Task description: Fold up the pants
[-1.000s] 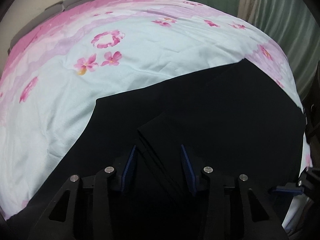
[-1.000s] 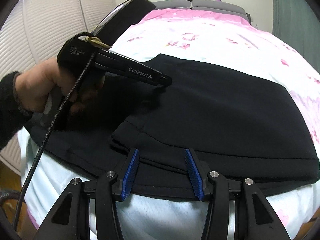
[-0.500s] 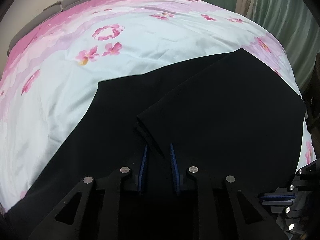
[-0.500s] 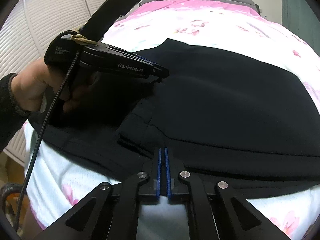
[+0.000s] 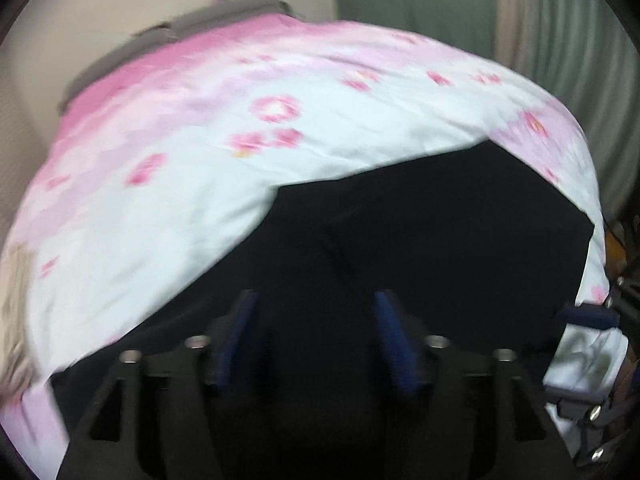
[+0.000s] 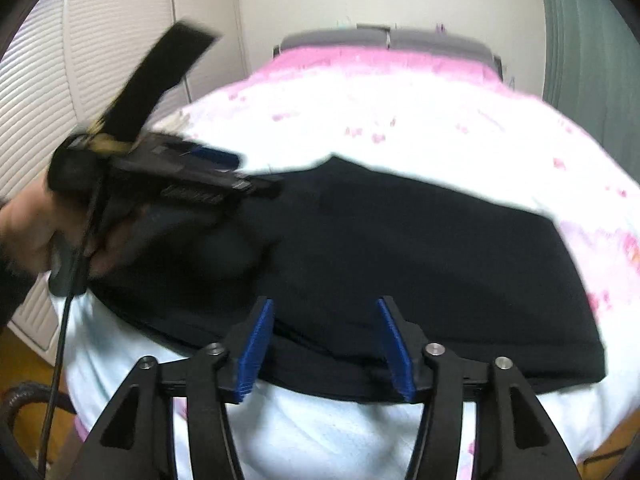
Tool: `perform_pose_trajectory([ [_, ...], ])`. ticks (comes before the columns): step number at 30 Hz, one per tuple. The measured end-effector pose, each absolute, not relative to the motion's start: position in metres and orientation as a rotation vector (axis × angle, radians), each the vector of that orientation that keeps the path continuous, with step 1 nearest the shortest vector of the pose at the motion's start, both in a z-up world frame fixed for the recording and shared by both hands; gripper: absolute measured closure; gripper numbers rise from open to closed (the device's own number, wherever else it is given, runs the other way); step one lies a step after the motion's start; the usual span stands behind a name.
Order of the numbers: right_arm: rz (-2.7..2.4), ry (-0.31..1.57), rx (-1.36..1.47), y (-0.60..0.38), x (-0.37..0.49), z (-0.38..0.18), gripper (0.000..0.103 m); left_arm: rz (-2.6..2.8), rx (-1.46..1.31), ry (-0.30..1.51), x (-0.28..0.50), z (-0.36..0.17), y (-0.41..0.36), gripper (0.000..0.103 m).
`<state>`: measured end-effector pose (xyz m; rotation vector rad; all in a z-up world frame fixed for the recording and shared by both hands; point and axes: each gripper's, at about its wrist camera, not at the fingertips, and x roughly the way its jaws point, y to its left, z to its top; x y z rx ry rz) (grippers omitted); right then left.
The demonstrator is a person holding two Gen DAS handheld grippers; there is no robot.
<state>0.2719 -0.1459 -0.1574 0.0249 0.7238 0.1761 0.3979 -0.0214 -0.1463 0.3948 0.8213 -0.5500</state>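
In the left wrist view, the left gripper (image 5: 316, 336) is hovering with jaws spread wide and empty over the black pants (image 5: 440, 240), which are lying folded on the floral bedspread (image 5: 180, 200). In the right wrist view, the right gripper (image 6: 326, 346) is likewise gaping open, gripping nothing, at the pants' (image 6: 420, 264) near edge, while the person's left hand (image 6: 36, 236) is holding the other gripper at the left.

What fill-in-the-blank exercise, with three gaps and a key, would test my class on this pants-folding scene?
1. The pants lying on the bed are ____ in colour.
2. The right gripper has its jaws ____, with nothing clamped between them.
3. The bedspread is pale with ____ flowers printed on it.

Missing words: black; open; pink
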Motion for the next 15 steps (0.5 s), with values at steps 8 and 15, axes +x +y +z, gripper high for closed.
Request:
perform_pose_trajectory([
  [8, 0.308, 0.643, -0.024, -0.096, 0.274, -0.118, 0.036, -0.032, 0.126, 0.771, 0.315, -0.108, 0.116, 0.007],
  [15, 0.584, 0.668, -0.073, -0.046, 0.318, -0.091, 0.036, 0.277, -0.267, 0.818, 0.253, -0.128, 0.208, 0.008],
])
